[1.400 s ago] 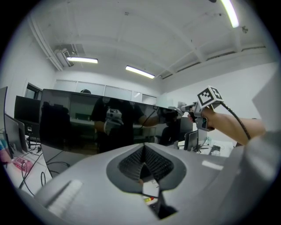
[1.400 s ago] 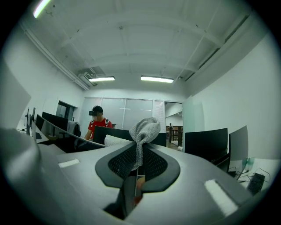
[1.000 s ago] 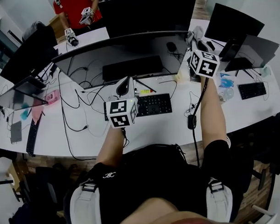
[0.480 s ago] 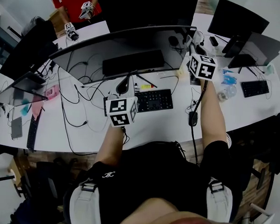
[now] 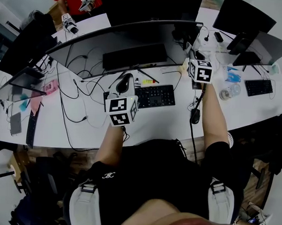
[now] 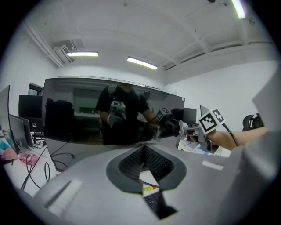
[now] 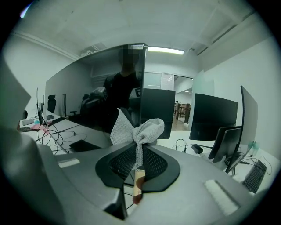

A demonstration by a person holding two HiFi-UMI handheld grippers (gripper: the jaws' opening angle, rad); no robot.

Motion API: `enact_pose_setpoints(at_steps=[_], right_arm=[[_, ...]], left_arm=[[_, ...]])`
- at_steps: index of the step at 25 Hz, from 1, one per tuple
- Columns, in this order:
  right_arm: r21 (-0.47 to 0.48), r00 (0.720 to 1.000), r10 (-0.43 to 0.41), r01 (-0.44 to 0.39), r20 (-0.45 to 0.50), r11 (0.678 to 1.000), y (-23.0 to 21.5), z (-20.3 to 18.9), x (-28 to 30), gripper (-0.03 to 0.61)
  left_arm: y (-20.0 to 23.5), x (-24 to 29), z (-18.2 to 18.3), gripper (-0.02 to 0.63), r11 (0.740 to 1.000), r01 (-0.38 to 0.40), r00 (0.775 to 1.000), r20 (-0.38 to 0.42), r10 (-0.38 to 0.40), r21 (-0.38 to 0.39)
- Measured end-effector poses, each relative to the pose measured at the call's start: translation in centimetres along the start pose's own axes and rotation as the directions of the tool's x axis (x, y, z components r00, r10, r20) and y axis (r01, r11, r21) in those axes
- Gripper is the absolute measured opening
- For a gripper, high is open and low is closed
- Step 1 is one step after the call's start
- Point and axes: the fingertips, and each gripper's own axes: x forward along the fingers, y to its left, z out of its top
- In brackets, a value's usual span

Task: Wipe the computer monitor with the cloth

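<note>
Where the fingers of the right gripper [image 7: 138,151] clench together, they pinch the cloth [image 7: 137,129], its bunched ends standing up close by the right edge of the monitor [image 7: 88,94]. The left gripper [image 6: 142,153] has its fingers closed on nothing, above the keyboard [image 5: 153,97] on the worktop [image 5: 168,127], facing the dark screen.

White desk [image 5: 168,127] with monitor [image 5: 111,37], keyboard [image 5: 153,96], cables [image 5: 80,90]
</note>
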Motion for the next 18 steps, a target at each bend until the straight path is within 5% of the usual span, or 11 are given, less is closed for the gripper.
enact_pose_setpoints(at_steps=[18], right_arm=[[-0.138, 0.970, 0.053, -0.088, -0.239, 0.987, 2.0, -11.8, 4.1, 0.031]], left_arm=[[1.1, 1.0, -2.8, 0.055, 0.999, -0.032, 0.997, -0.068, 0.031, -0.008]])
